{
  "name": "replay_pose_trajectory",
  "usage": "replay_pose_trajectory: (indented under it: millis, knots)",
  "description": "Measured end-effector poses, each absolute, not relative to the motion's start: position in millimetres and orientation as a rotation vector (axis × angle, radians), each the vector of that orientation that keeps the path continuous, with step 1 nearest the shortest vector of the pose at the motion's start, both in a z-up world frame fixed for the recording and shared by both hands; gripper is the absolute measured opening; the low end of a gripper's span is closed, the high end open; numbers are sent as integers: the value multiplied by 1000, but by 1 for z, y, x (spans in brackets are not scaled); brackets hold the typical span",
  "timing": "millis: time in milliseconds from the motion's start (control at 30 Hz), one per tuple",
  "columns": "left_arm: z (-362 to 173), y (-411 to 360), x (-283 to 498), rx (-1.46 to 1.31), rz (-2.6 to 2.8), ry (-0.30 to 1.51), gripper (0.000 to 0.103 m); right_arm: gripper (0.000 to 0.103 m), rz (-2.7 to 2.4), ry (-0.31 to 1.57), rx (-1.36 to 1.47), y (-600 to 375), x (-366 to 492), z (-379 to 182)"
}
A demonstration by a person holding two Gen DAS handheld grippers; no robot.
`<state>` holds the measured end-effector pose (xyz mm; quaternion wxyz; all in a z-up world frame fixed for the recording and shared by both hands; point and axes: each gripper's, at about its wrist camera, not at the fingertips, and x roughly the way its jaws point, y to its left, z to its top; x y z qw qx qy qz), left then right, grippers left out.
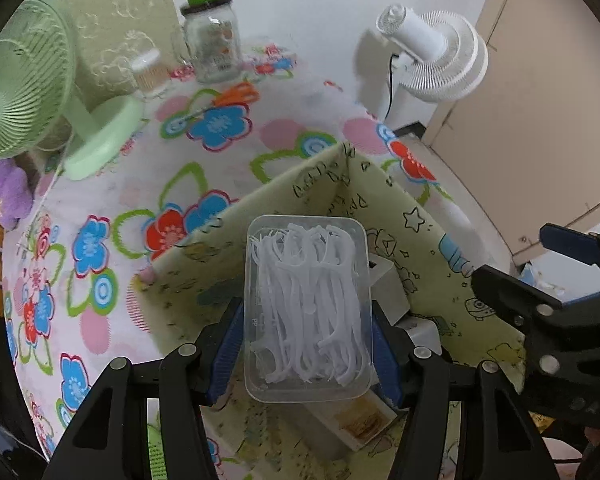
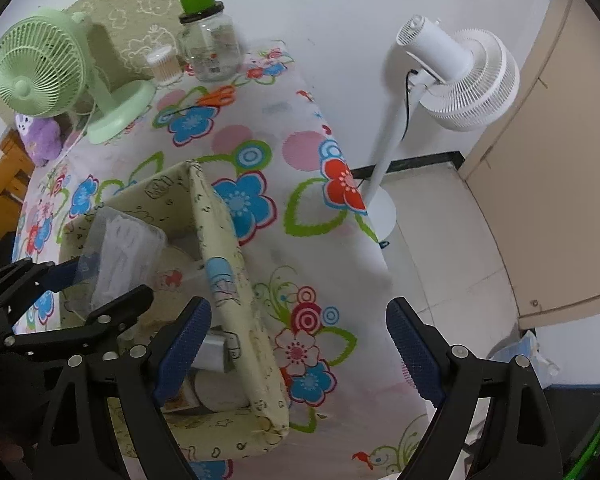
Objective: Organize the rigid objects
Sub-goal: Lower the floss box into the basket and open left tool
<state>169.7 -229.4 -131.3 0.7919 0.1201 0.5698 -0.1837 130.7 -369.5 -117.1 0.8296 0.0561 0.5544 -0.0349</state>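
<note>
From the left wrist, the left gripper (image 1: 308, 344) is clamping a clear plastic box of floss picks (image 1: 307, 308) by its two long sides, so the box's long axis is running straight out along the fingers. It is hanging over the open yellow fabric bin (image 1: 380, 200), with white items lying directly beneath it. The box is rigid, see-through and packed with white picks.

From the right wrist, the right gripper (image 2: 298, 354) is standing wide and empty, straddling the bin's near wall (image 2: 236, 320). The box (image 2: 120, 256) is sitting to its left, inside the bin's outline, so the left hand is judged to be the one placing it.
</note>
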Motion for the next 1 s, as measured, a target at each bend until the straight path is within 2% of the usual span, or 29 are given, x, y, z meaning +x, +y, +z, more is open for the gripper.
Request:
replay_pose_trajectory:
  millis: [200, 400, 600, 1000]
  knots:
    - [-148, -235, 176, 259, -370, 1294, 62, 91, -69, 1190, 129, -372, 131, -123]
    - [-138, -229, 174, 214, -347, 1288, 78, 91, -61, 1183, 138, -374, 130, -121]
    - [-115, -214, 160, 190, -300, 1235, 84, 91, -28, 1153, 123, -370, 124, -110]
    - [-91, -164, 120, 92, -204, 1170, 87, 91, 75, 1097, 22, -332, 107, -86]
